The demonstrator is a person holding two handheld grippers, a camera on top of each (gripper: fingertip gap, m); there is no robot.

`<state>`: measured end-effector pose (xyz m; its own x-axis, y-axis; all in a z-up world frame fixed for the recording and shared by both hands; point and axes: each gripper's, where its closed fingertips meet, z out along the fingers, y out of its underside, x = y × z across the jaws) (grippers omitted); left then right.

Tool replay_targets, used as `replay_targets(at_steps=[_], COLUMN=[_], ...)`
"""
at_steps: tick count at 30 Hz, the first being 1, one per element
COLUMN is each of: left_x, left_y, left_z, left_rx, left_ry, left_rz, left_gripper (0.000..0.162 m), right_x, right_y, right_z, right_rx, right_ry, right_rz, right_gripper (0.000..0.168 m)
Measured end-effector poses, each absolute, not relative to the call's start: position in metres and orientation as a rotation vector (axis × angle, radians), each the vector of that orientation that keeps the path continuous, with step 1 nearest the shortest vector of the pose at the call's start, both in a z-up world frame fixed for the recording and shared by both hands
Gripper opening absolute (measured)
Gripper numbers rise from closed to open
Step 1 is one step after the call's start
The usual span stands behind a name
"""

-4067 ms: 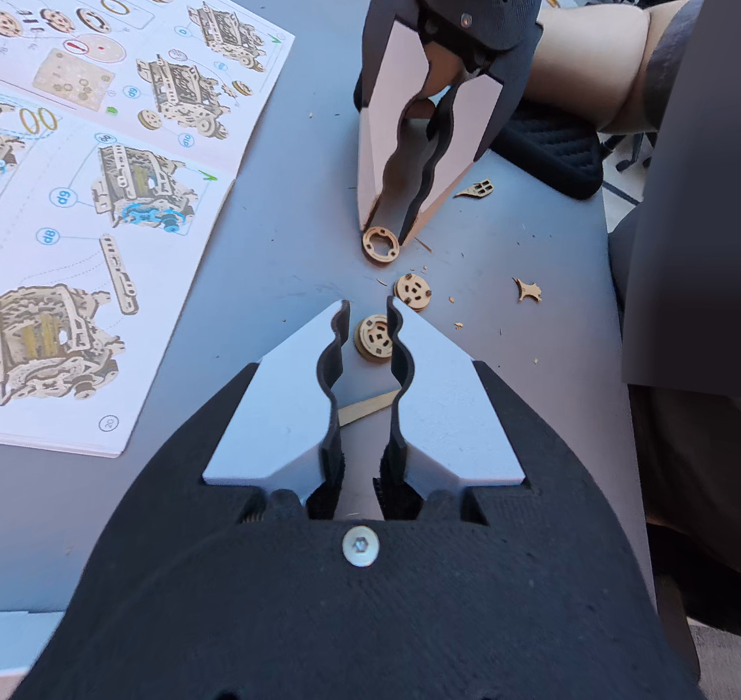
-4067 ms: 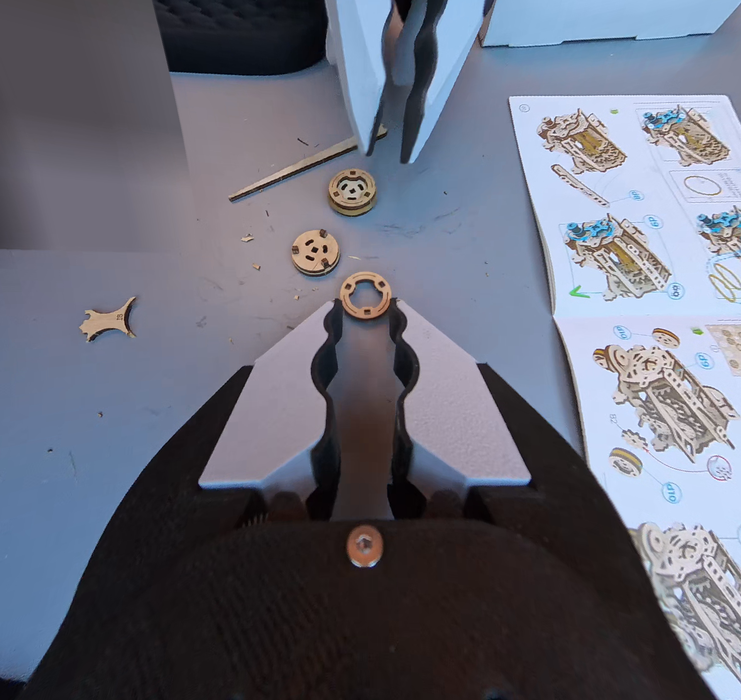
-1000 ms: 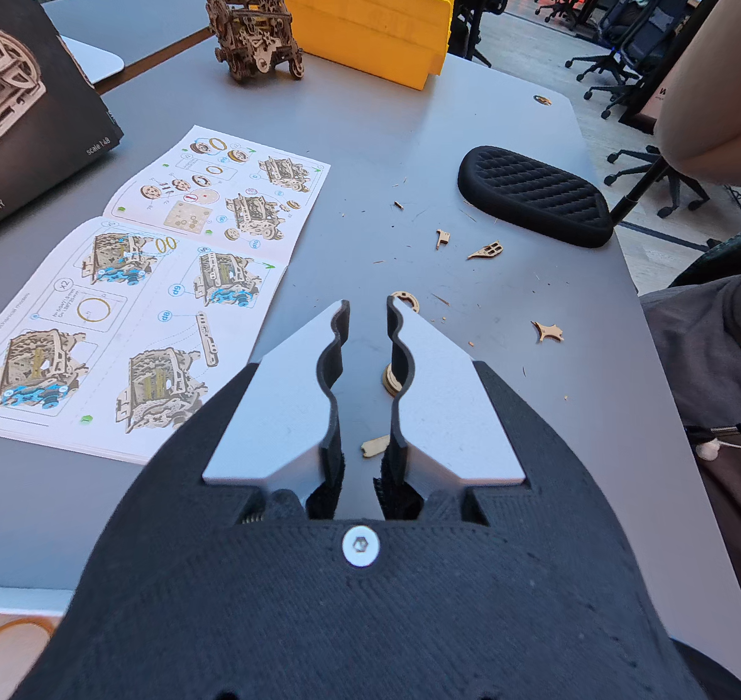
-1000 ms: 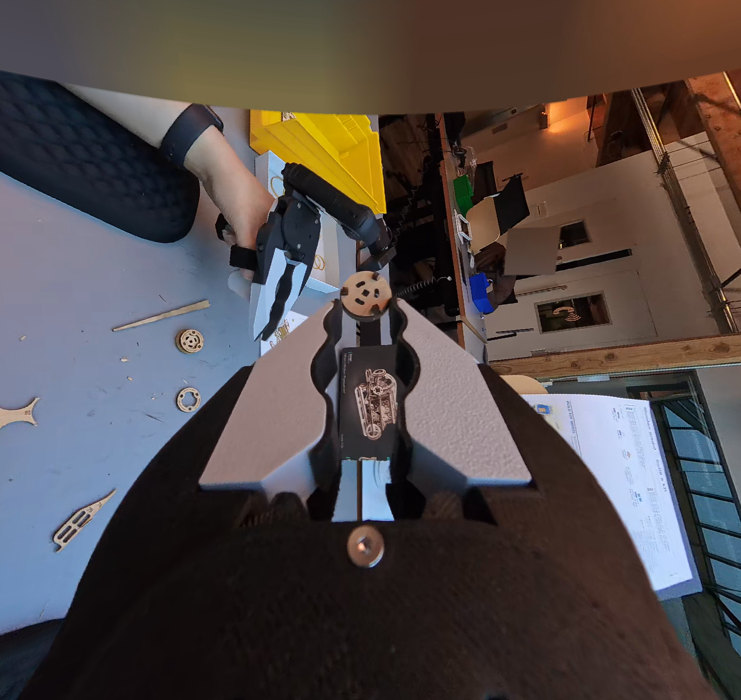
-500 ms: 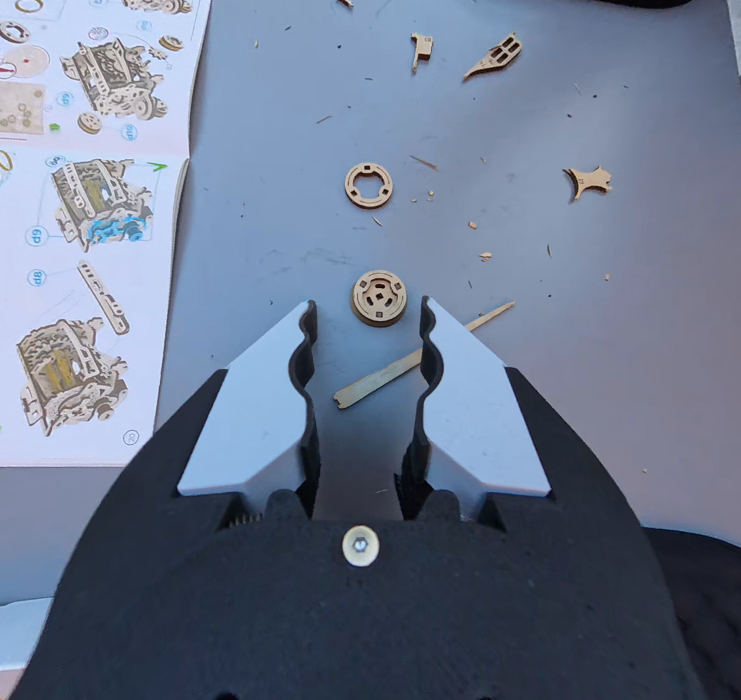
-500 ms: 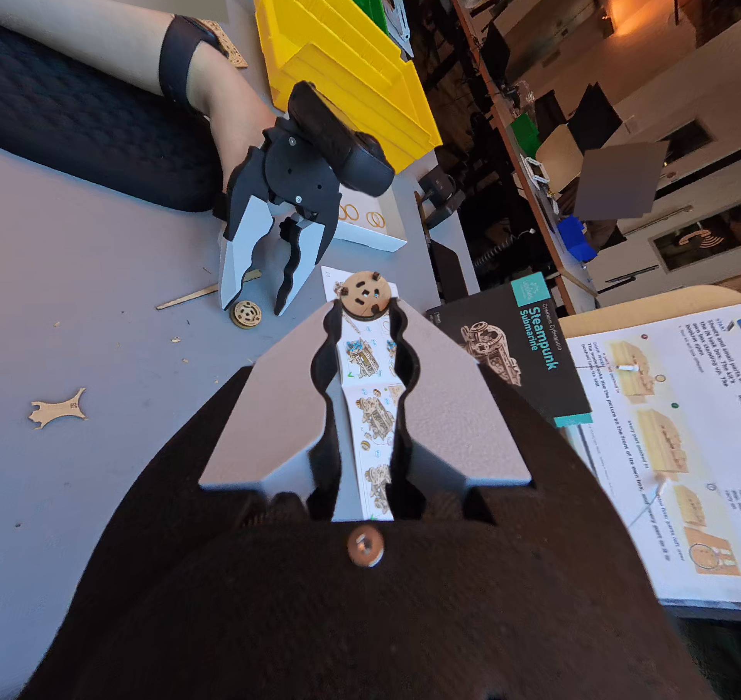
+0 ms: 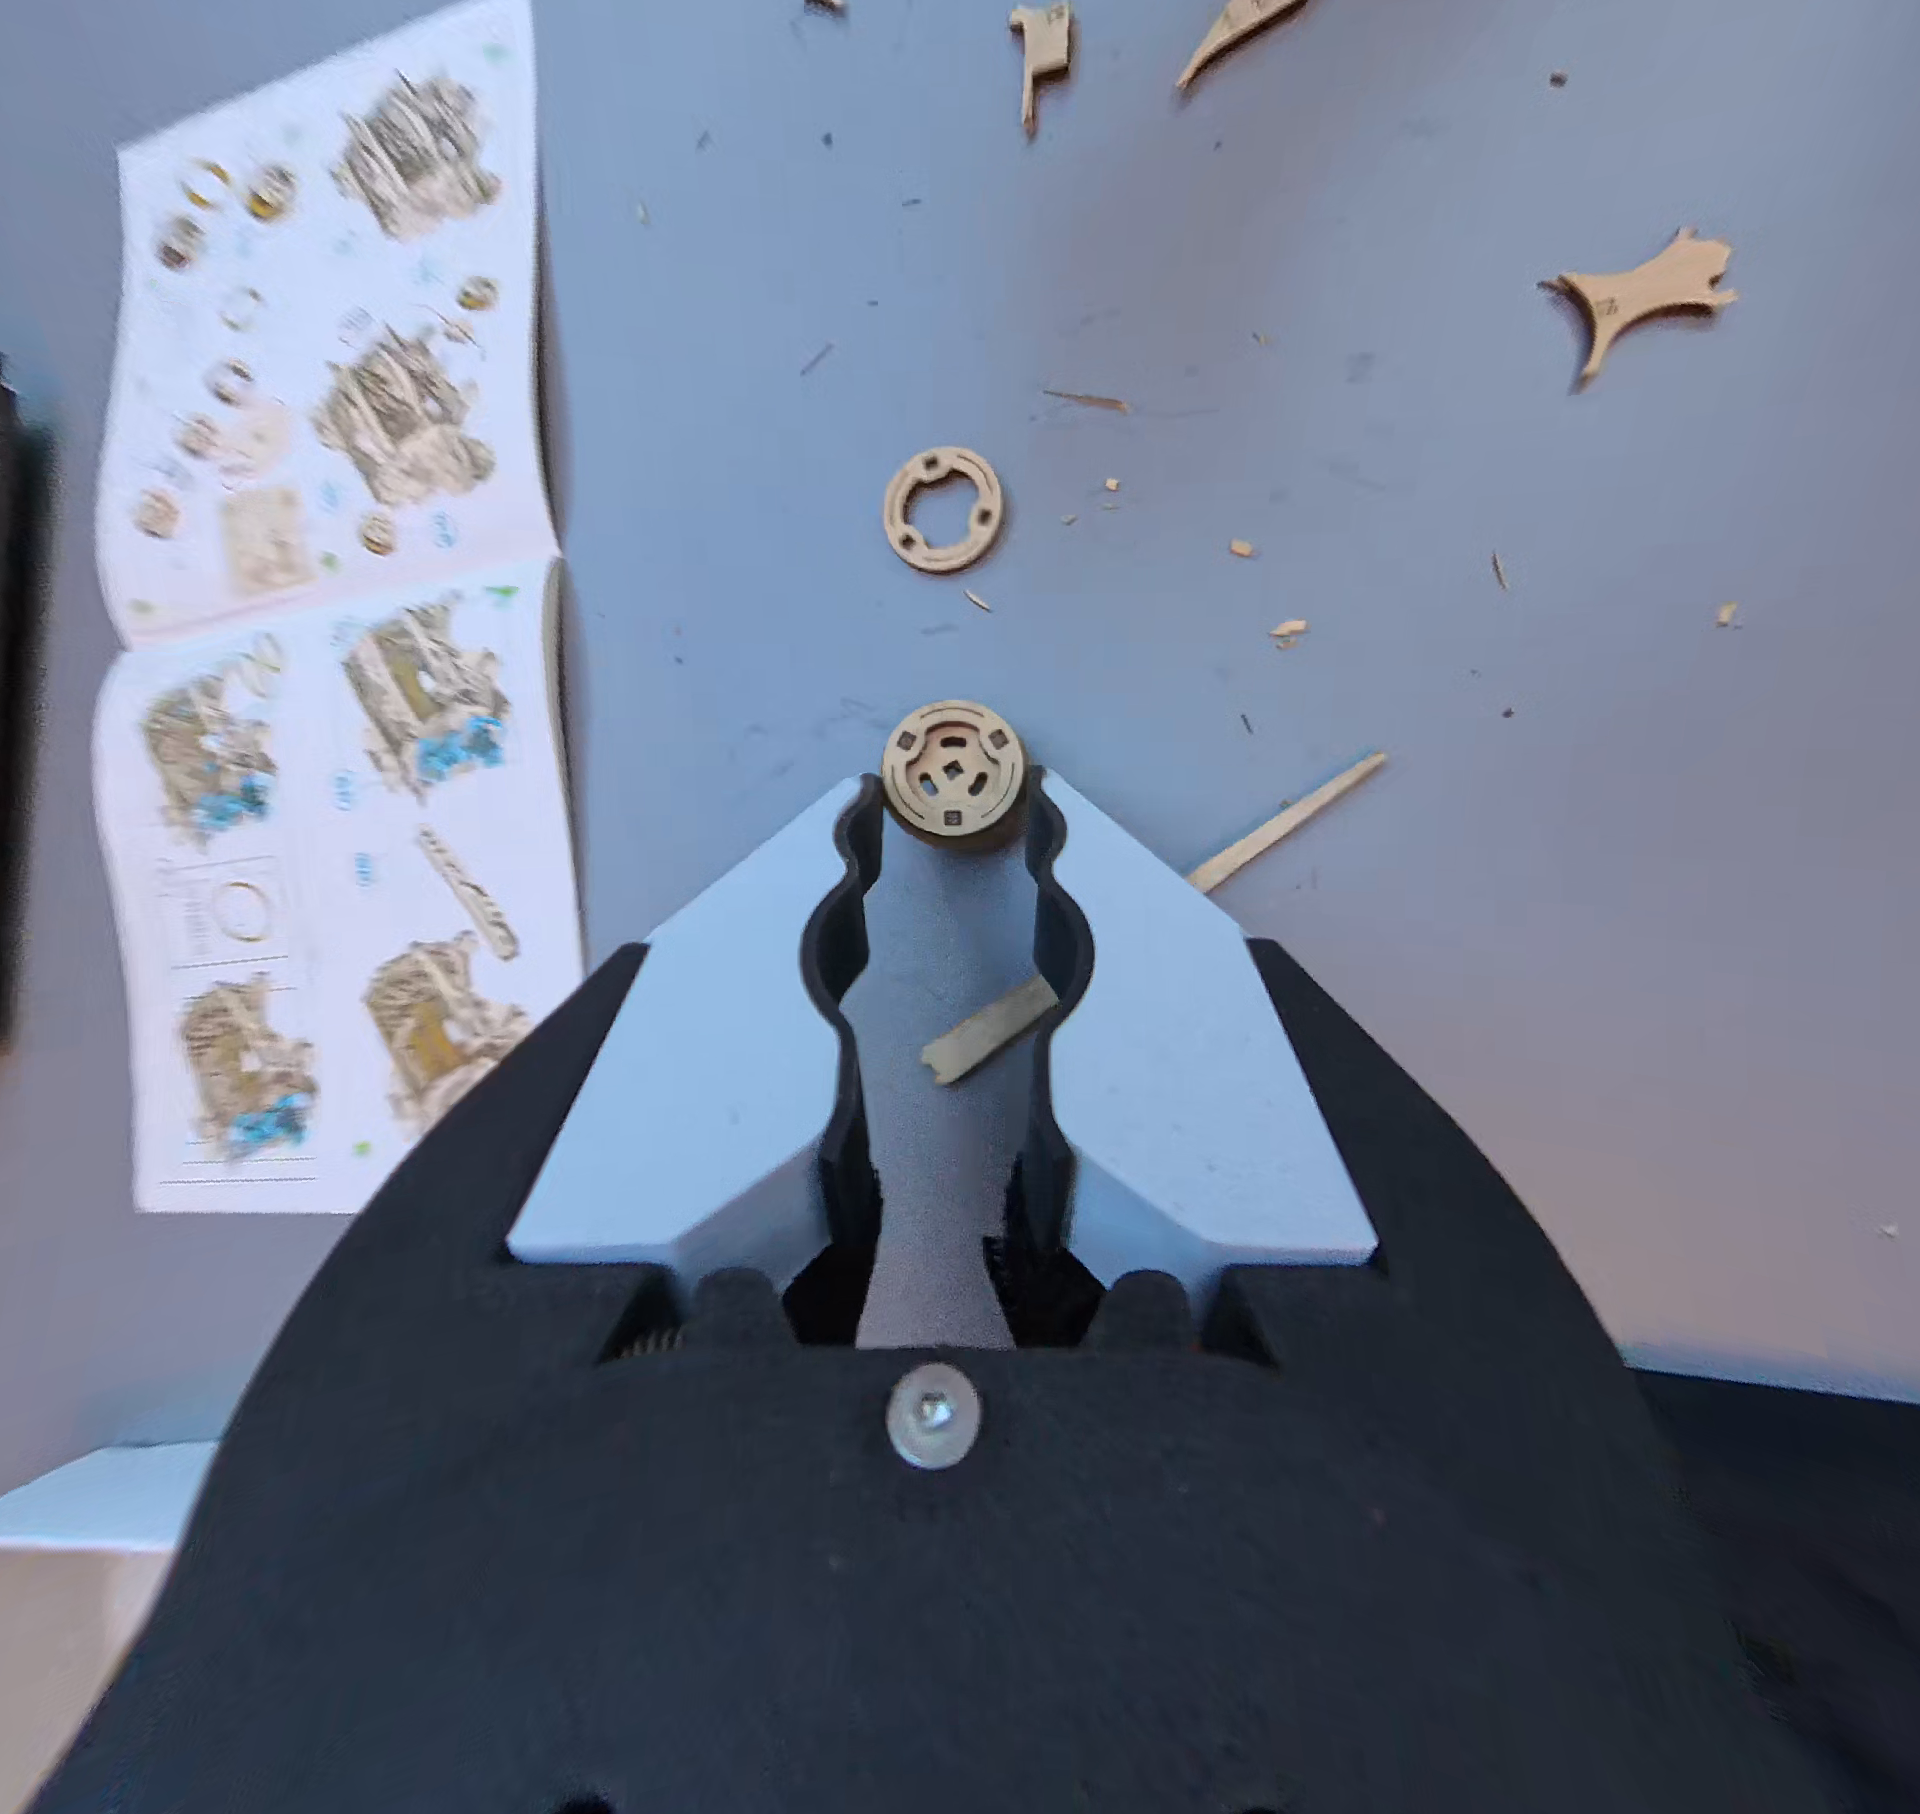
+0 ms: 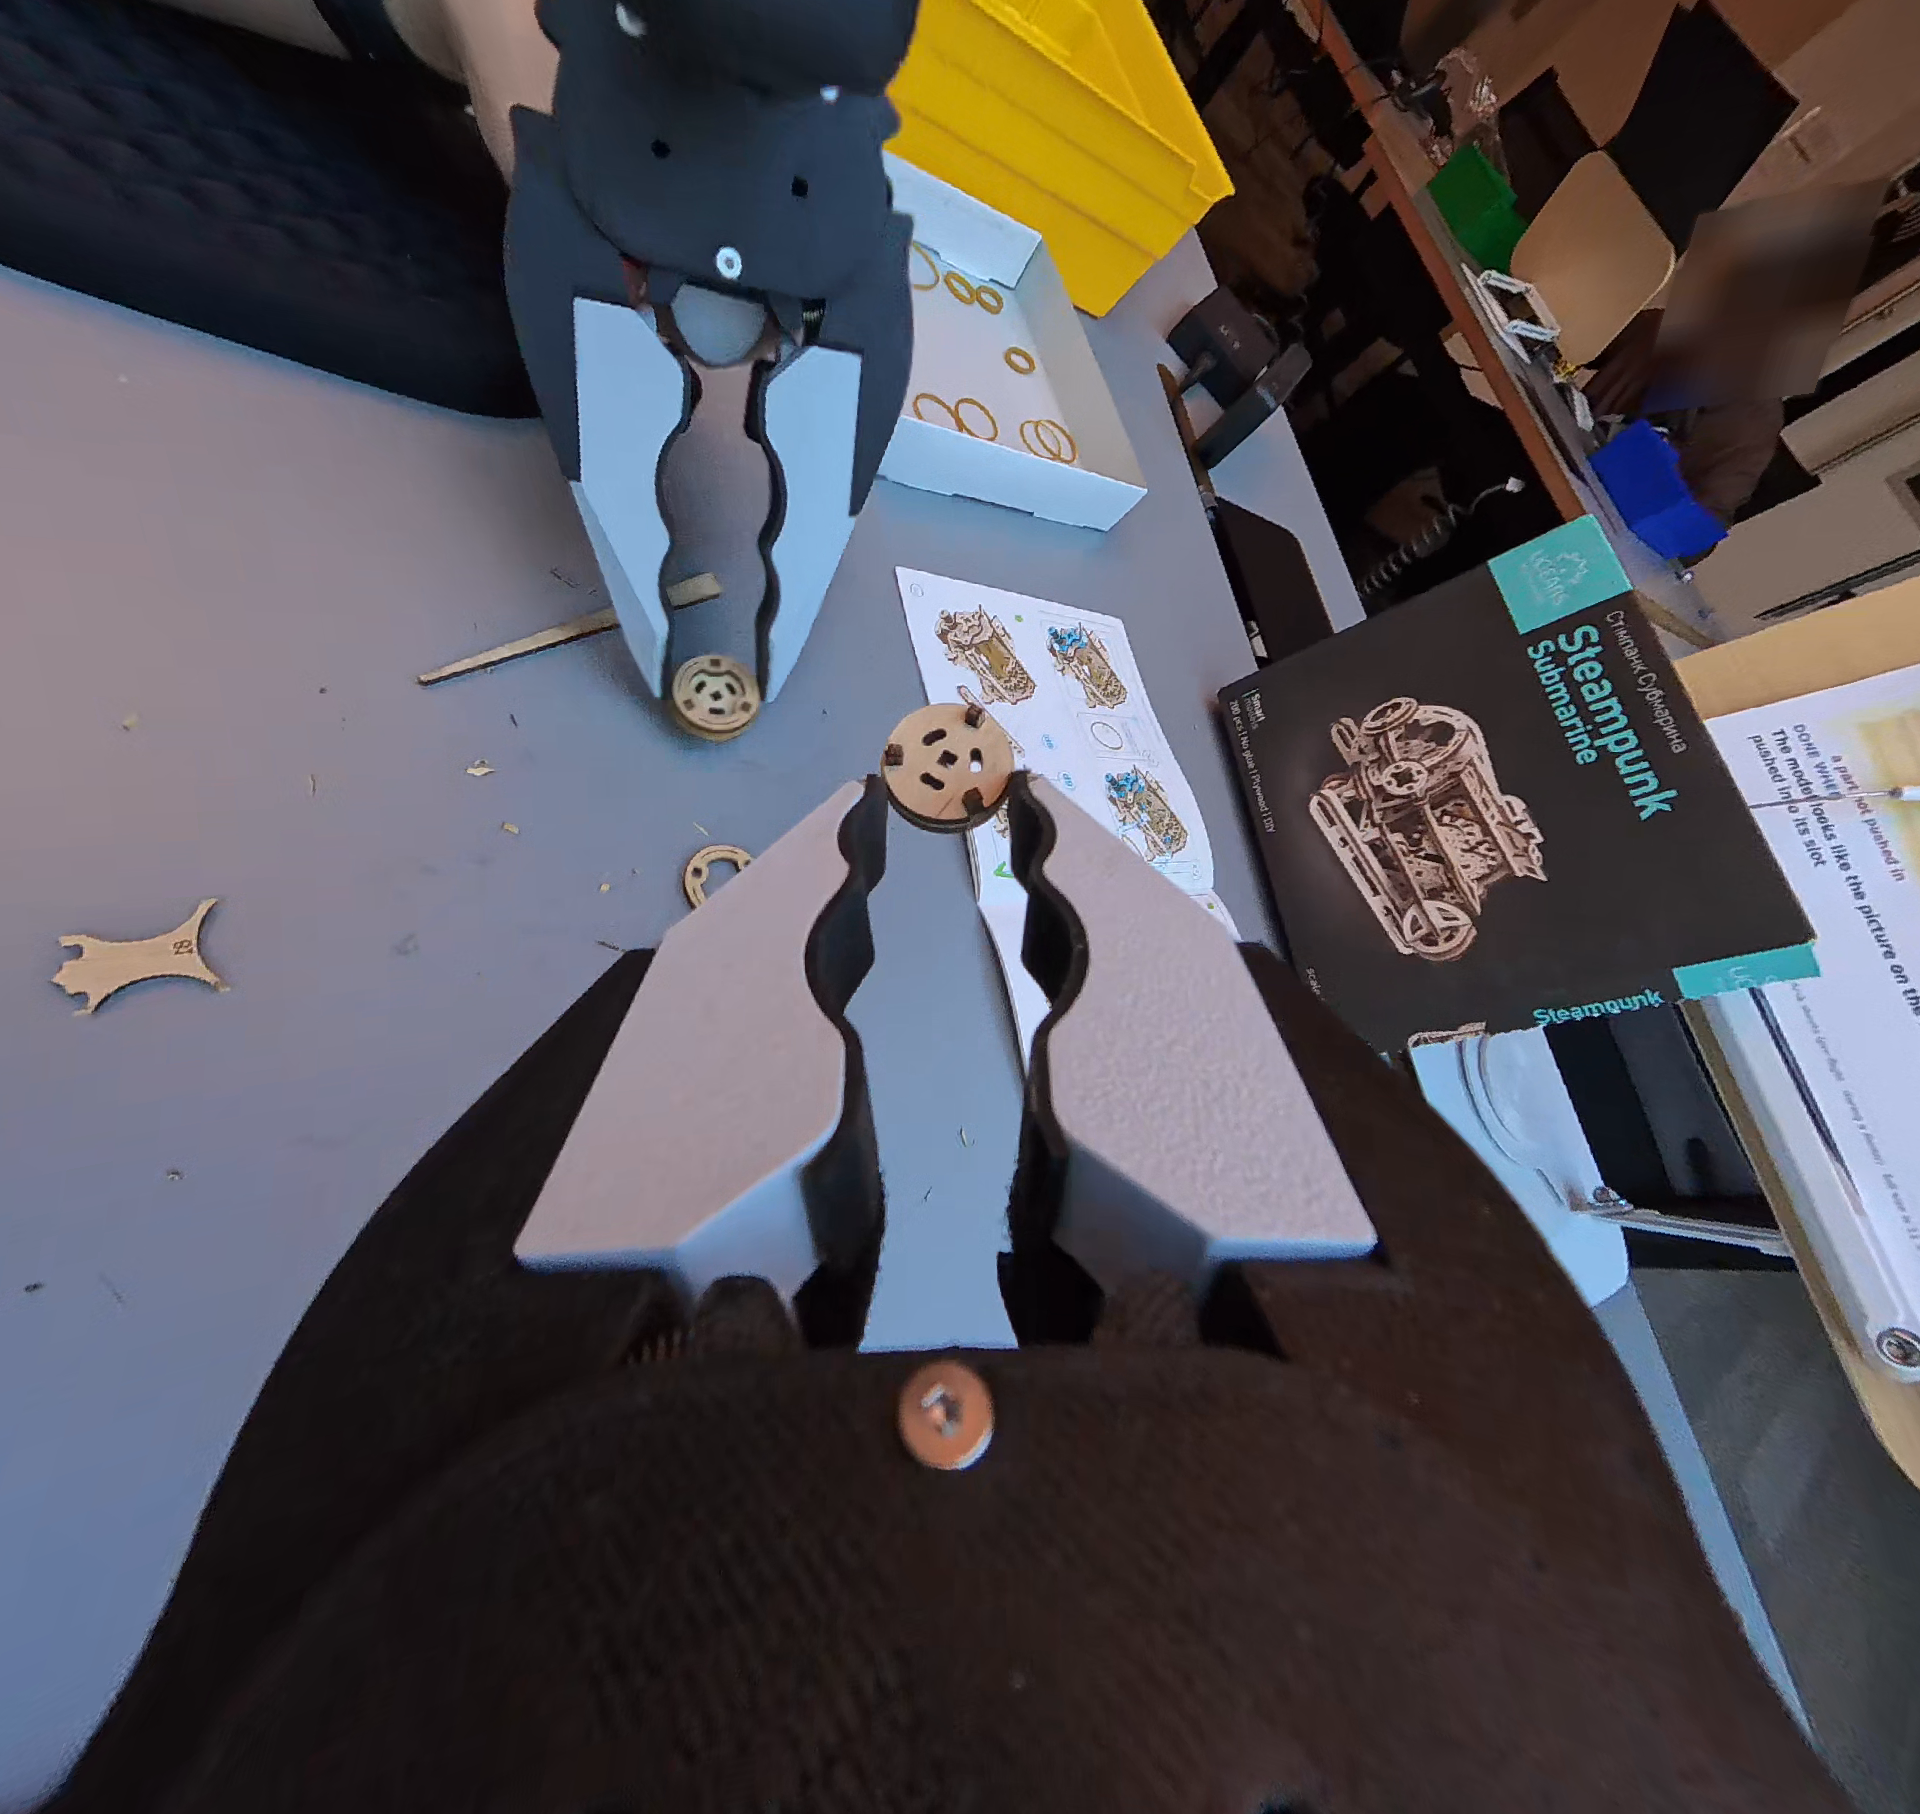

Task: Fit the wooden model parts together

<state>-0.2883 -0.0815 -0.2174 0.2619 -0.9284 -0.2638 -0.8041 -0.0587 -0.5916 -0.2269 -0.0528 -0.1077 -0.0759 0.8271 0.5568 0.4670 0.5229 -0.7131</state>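
Observation:
A thick round wooden disc [image 7: 954, 775] with slots lies on the grey table [image 7: 1455, 933]. My left gripper [image 7: 954, 800] is shut on it at the fingertips, pointing down at the table. In the right wrist view the same gripper [image 8: 715, 673] and disc [image 8: 713, 696] show just ahead. My right gripper [image 8: 945, 790] is shut on a thin wooden disc [image 8: 943, 762] with small dark pegs, held above the table a short way in front of the left gripper's tips.
A wooden ring [image 7: 943, 509], a thin stick [image 7: 1288, 819] and flat offcuts [image 7: 1642, 299] lie around. The open manual [image 7: 332, 621] is on the left. A black box [image 8: 1507, 798], a white tray [image 8: 1081, 502] of rubber bands, yellow bins [image 8: 1049, 81] and a black pad [image 8: 208, 206] stand farther off. Left tips to right tips: about 12 cm. The thin stick [image 7: 1288, 819] is about 4 cm from my left fingertips and 15 cm from my right. Seen from the right wrist view [image 8: 484, 654] as well.
My left gripper tilted down, moved forward over the stick and closed on the thick disc. My right gripper swung down toward the table, still holding the pegged disc.

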Motion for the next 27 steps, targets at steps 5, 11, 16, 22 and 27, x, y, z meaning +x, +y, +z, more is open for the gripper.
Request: replay_targets(at_steps=[5,11,16,22,27], left_x=[-0.278,-0.263,-0.242,-0.216,-0.193], left_y=[-0.075,-0.098,-0.121,-0.155,-0.184], left_z=[-0.131,-0.017,0.044,0.086,0.113], left_rx=[-1.692,-1.512,-1.418,-1.317,-1.238], left_ry=[1.526,1.673,1.737,1.759,1.745], left_rz=[0.019,0.392,0.545,0.673,0.669], left_gripper=[0.026,0.026,0.026,0.025,0.025], right_x=[-0.222,-0.213,-0.200,-0.181,-0.169], right_y=[-0.062,-0.086,-0.117,-0.154,-0.180], right_z=[-0.077,-0.013,0.054,0.099,0.124], right_rx=[-0.964,-0.790,-0.622,-0.509,-0.455], right_ry=[-1.675,-1.711,-1.719,-1.747,-1.741], right_rz=[0.392,0.260,0.163,0.065,0.018], right_gripper=[0.023,0.022,0.022,0.022,0.022])
